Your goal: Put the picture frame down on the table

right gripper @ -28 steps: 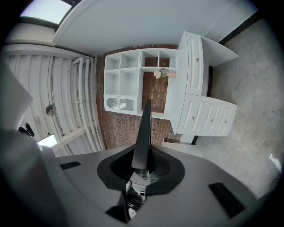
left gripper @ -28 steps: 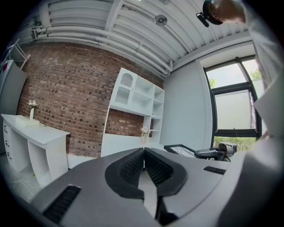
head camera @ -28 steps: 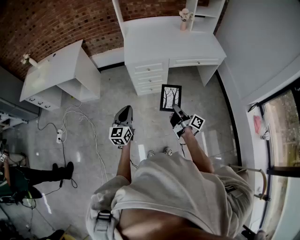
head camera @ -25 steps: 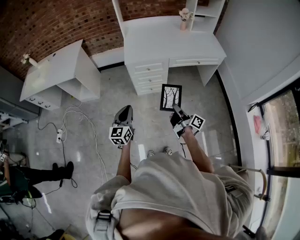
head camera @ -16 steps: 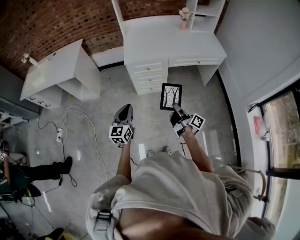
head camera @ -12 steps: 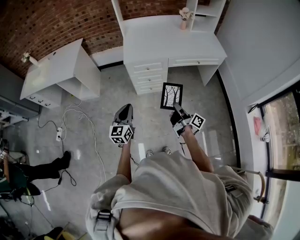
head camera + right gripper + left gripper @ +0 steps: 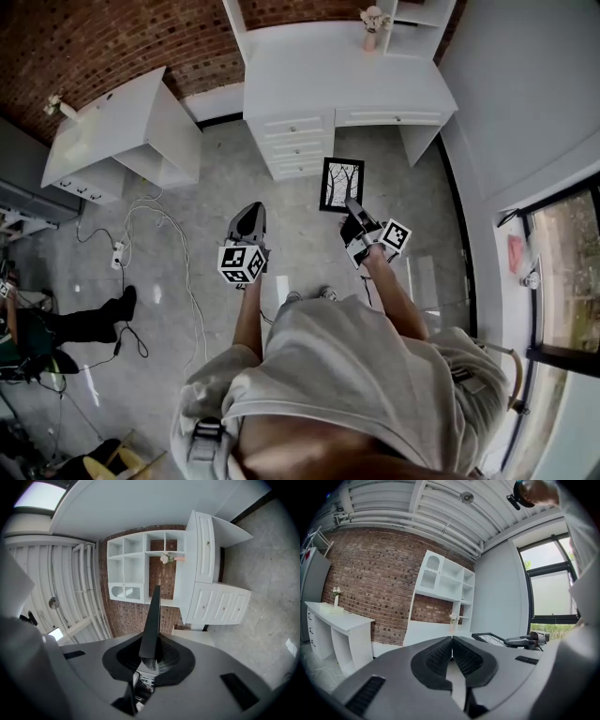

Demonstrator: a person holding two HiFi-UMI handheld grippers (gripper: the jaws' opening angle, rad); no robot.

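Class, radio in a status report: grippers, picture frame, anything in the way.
Right gripper shut on picture frame, held above the floor, short of the white desk. Left gripper shut, empty. No obstacle seen ahead.

1. Black picture frame: smooth, matt edge.
2. White table: smooth painted surface, faint sheen.
3. Grey floor: polished, mottled, glossy.
4. Wall: rough red brick.
5. Left gripper: matt grey plastic, ribbed black pads.

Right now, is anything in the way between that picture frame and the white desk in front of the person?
Nothing visible. The picture frame, clamped in the right gripper's jaws, hangs over bare floor just short of the white desk. The desk's top holds only a small flower vase at its back right corner.
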